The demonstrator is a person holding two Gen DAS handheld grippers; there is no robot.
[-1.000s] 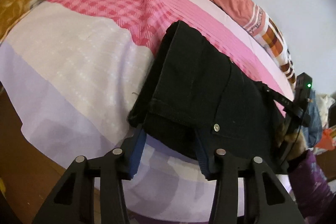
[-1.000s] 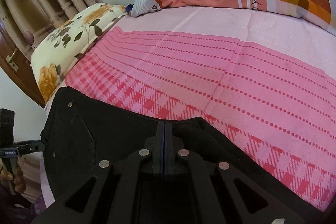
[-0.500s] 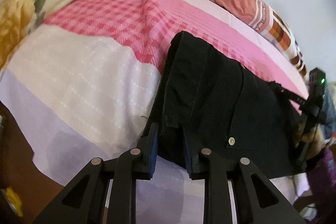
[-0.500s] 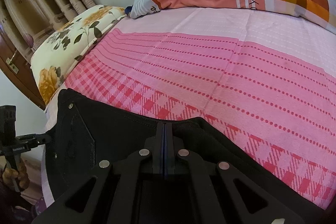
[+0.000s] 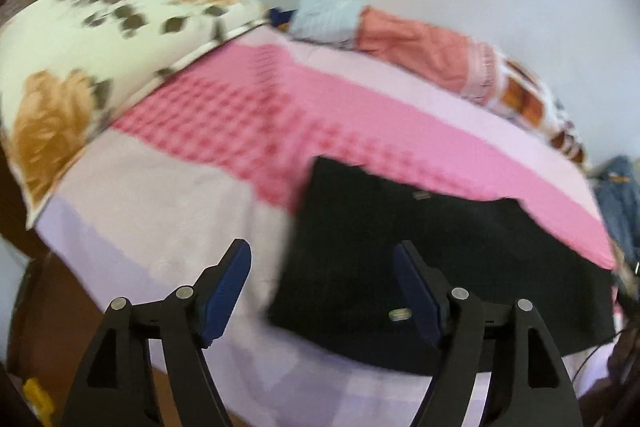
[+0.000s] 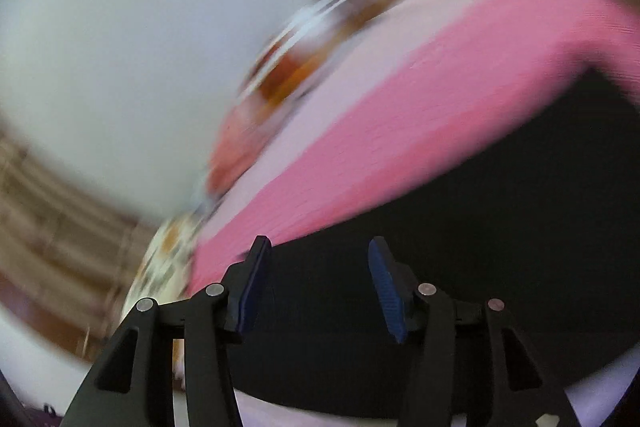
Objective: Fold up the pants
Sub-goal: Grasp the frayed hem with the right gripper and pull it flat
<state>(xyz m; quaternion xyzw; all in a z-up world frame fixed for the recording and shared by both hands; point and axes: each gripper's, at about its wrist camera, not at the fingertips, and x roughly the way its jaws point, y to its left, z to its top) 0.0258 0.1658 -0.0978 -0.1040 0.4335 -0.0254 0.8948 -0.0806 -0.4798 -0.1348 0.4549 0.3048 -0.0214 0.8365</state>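
From my left wrist camera, everything is softened by blur. At far left, a floral pillow (image 5: 100,67) sits at the head of the bed, its lower corner cut off by the lens rim. Next comes the pink and lilac bedsheet (image 5: 168,211). My left gripper (image 5: 322,283) has its jaws spread wide with nothing between them; its left finger is over bare sheet, its right finger over dark cloth. The black pants (image 5: 420,259) lie flat on the sheet, right of centre and near the bed's front edge, folded into a broad dark block. Its long axis runs left to right across the view, and its right end is lost at the frame edge. I cannot tell waist from hem. Behind, an orange patterned cushion (image 5: 440,47) lies along the wall.

My right wrist camera is tilted and smeared. The right gripper (image 6: 320,279) also has its jaws parted and empty, over the pants (image 6: 480,247), which fill the lower right and run out of frame. The pink sheet (image 6: 400,147) slants upward beyond them.
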